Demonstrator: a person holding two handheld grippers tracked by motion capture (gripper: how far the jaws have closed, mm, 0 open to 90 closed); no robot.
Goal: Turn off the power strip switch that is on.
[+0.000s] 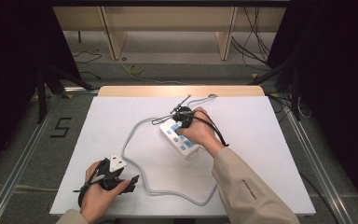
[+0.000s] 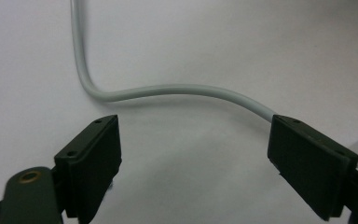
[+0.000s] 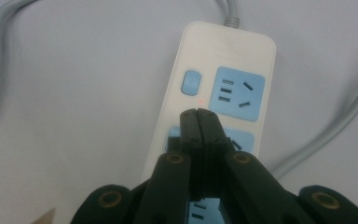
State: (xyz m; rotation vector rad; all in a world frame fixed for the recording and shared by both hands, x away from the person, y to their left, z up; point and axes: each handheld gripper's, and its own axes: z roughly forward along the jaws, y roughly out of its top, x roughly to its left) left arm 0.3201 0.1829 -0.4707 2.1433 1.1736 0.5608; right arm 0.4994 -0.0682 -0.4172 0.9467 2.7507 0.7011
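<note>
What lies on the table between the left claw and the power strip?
In the high view, between the left claw and the power strip, only loops of grey cable cross the white table.

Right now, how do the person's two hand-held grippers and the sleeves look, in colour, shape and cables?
The left gripper has two flat, rectangular, matt black jaw pads with small screw holes, on dark arms with a brass-coloured rivet. The right gripper has the same black jaws and brass-ringed pivots. In the high view a black cable loops from each, and the left gripper carries a grey three-cornered plate. The person wears a beige long sleeve.
</note>
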